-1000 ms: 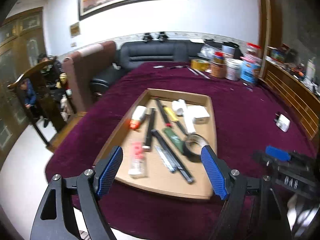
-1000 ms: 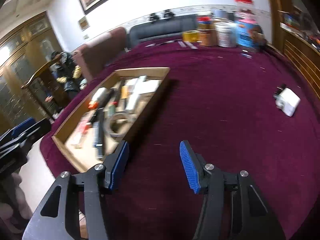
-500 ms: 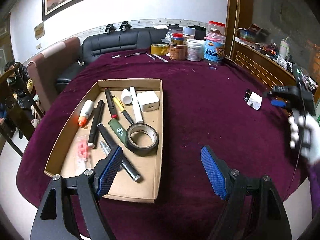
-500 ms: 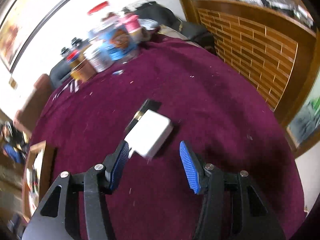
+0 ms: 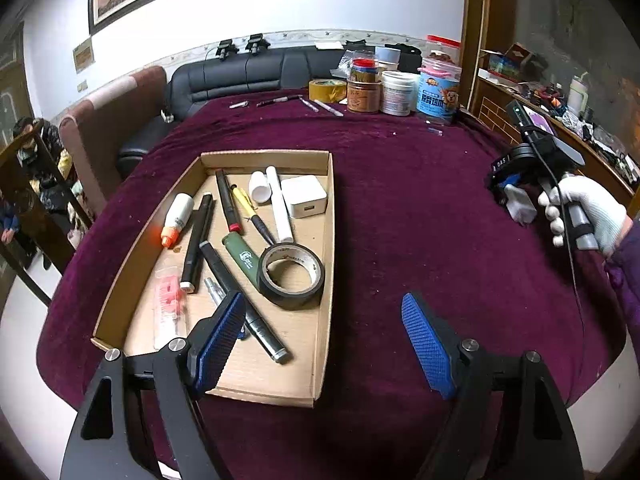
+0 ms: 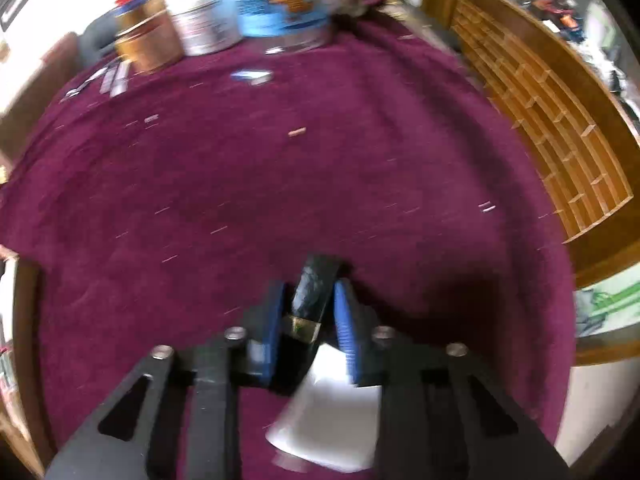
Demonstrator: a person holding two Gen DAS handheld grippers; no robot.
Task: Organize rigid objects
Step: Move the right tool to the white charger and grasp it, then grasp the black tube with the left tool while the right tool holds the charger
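Note:
A cardboard tray (image 5: 326, 280) on the maroon table holds pens, a green lighter (image 5: 240, 258), a black tape roll (image 5: 291, 276), a white charger (image 5: 304, 202) and a glue bottle (image 5: 176, 218). My left gripper (image 5: 324, 344) is open and empty above the tray's near right corner. My right gripper (image 6: 308, 320) is shut on a black tube (image 6: 314, 292) next to a white charger block (image 6: 332, 412). In the left wrist view the right gripper (image 5: 510, 184) is at the table's right side with the white block (image 5: 520, 208) under it.
Jars and tubs (image 5: 396, 92), a yellow tape roll (image 5: 327, 90) and loose pens (image 5: 320, 106) stand at the table's far edge. A wooden lattice panel (image 6: 548, 120) borders the right side. A sofa (image 5: 248, 76) and a chair (image 5: 112, 120) stand beyond the table.
The right gripper has swung right from the tray to the white block and closed on the black tube beside it. The left gripper has shifted right, staying open.

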